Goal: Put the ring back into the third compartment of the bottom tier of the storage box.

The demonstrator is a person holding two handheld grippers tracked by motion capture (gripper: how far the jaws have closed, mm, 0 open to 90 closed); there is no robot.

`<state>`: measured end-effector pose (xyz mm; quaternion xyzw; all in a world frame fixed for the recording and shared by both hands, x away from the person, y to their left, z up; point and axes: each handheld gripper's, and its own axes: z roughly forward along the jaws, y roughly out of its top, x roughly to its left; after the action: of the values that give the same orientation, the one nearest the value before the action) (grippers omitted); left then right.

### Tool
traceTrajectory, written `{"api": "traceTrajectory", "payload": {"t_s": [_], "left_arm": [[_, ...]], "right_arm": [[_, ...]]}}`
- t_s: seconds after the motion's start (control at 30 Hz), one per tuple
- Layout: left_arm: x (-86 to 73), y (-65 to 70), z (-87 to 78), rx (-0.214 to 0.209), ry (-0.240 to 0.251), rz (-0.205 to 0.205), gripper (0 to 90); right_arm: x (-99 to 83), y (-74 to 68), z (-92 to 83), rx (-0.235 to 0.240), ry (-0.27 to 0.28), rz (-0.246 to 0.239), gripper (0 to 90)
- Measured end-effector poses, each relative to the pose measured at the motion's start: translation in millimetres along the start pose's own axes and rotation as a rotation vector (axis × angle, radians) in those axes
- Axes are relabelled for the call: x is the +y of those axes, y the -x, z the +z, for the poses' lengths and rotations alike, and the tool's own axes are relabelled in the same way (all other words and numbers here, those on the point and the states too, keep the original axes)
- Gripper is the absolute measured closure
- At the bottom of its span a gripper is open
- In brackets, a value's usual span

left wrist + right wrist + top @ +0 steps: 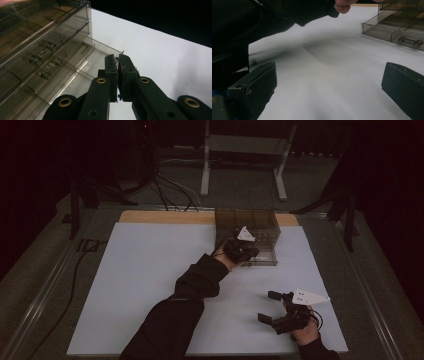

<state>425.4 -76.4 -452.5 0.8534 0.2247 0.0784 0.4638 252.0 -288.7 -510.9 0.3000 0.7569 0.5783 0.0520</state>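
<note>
Between the pads of my left gripper (118,65) sits the thin front lip of a pulled-out drawer (82,62), the black jaws pressed together on that clear edge. That drawer belongs to a smoky, transparent plastic drawer cabinet (247,232) standing at the far side of the table, and my left sleeve (197,282) reaches across to it in the high view. Thin clear dividers split the drawer into compartments; small barbell-shaped metal parts (40,57) lie inside, though I cannot tell exactly what they are. I can read no label or writing on the cabinet or on my tools.

My right gripper (270,306) rests low over the near right part of the table, well apart from the cabinet, its jaws spread wide with nothing between them. Each jaw is a blocky matte black pad. A grey three-cornered plate (309,296) tops it. Underneath lies a smooth white sheet (150,270) covering the wooden tabletop (165,216), whose tan edge shows at the far side.
</note>
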Motion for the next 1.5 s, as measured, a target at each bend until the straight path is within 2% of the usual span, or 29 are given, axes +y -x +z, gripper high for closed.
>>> {"api": "traceTrajectory", "payload": {"t_s": [0.2, 0.3, 0.5, 0.63, 0.67, 0.7, 0.73, 0.8, 0.83, 0.93, 1.03, 1.07, 1.1, 1.17, 1.2, 1.33, 1.4, 1.5], "left_arm": [[5.5, 1.5, 10.4, 0.000, 0.004, -0.011, 88.0], [8.5, 2.6, 15.7, 0.011, -0.002, 0.000, 88.0], [11.7, 0.9, 27.1, 0.029, -0.011, -0.013, 88.0], [15.6, -1.4, 34.9, 0.047, -0.014, -0.018, 88.0], [17.1, -1.7, 36.7, 0.065, -0.021, -0.018, 88.0], [18.5, -2.0, 38.0, 0.083, -0.021, -0.025, 88.0], [19.8, -2.8, 39.5, 0.081, -0.025, -0.043, 88.0], [21.5, -1.2, 43.4, 0.107, -0.036, -0.024, 88.0], [22.4, -1.9, 44.8, 0.107, -0.040, -0.027, 88.0], [24.9, -3.5, 48.3, 0.121, -0.020, -0.045, 87.9], [27.3, -4.6, 51.7, 0.109, 0.006, -0.064, 87.1], [27.9, -4.7, 52.7, 0.093, 0.011, -0.073, 80.3], [28.1, -3.6, 53.1, 0.082, 0.017, -0.074, 67.9], [27.8, -1.4, 51.1, 0.090, 0.019, -0.061, 56.5], [27.5, -1.4, 48.9, 0.077, 0.030, -0.071, 50.9], [26.2, -1.0, 39.0, 0.049, 0.044, -0.108, 38.9], [25.3, 1.8, 34.5, 0.068, 0.043, -0.092, 36.2], [24.1, 4.4, 26.8, 0.062, 0.051, -0.101, 30.4]], "right_arm": [[-0.3, 0.2, -0.1, 0.001, -0.001, 0.001, 0.0], [-0.3, 0.8, -0.5, 0.002, -0.001, 0.002, 0.0], [-0.6, 0.9, -0.5, 0.002, 0.002, 0.005, 0.0], [-0.4, 2.0, -1.4, 0.002, 0.007, 0.009, 0.0], [-0.5, 2.2, -1.5, 0.003, 0.008, 0.010, 0.0], [-0.8, 2.3, -1.5, 0.003, 0.006, 0.010, 0.0], [-1.1, 2.5, -1.6, 0.002, 0.004, 0.009, 0.0], [-0.7, 2.4, -2.2, 0.002, 0.007, 0.011, 0.0], [-0.6, 2.3, -2.5, 0.002, 0.009, 0.011, 0.0], [-1.3, 2.6, -2.9, 0.003, 0.007, 0.011, 0.0], [-1.0, 2.7, -3.6, 0.004, 0.010, 0.013, 0.0], [-1.2, 2.8, -3.6, 0.004, 0.008, 0.013, 0.0], [-1.3, 2.7, -3.5, 0.003, 0.007, 0.014, 0.0], [-1.3, 2.5, -3.6, 0.005, 0.006, 0.013, 0.0], [-1.2, 2.2, -3.7, 0.005, 0.008, 0.011, 0.0], [-1.5, 2.6, -4.2, 0.006, 0.008, 0.015, 0.0], [-1.3, 2.4, -4.2, 0.003, 0.008, 0.013, 0.0], [-1.7, 2.0, -3.8, 0.002, 0.002, 0.013, 0.0]]}}
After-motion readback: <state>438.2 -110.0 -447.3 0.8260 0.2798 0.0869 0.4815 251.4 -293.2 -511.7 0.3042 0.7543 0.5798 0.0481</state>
